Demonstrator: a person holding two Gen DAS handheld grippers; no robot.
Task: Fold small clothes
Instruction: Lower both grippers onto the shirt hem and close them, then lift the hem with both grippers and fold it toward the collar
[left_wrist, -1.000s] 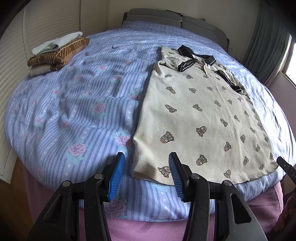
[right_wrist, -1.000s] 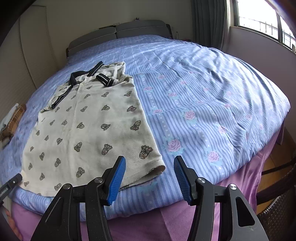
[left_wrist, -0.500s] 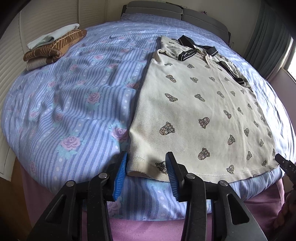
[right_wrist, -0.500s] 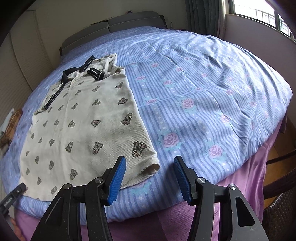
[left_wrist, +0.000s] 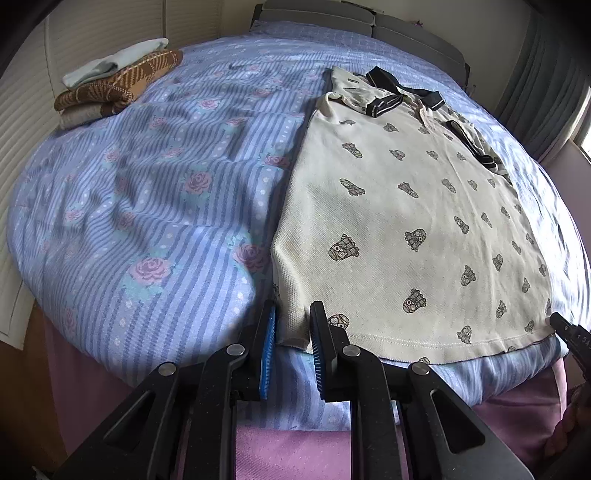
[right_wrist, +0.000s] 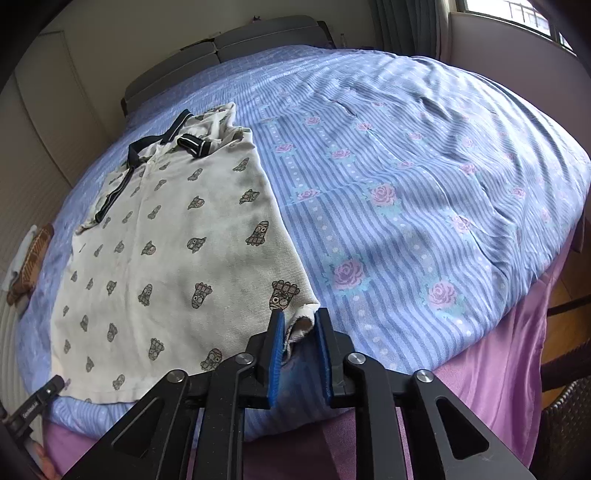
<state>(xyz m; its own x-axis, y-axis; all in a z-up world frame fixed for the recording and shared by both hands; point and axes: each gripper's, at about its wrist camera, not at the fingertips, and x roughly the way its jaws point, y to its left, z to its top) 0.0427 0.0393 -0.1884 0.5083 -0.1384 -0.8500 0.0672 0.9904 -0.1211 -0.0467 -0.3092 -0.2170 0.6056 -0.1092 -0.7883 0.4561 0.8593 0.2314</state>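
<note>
Jaws of both grippers are closing on the polo shirt (left_wrist: 399, 221) hem corners, cloth between them. Grasping is underway; next, a level lift toward the collar is called for.

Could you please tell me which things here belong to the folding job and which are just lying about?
In the job:
cream polo shirt
left gripper, closing on a hem corner
right gripper, closing on the other

Lying about:
folded pile
bedspread

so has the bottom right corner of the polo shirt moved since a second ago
Yes. The polo shirt corner now bunches up off the striped bedspread, pinched inward between the closing right claw fingers; earlier it lay flat there.
</note>
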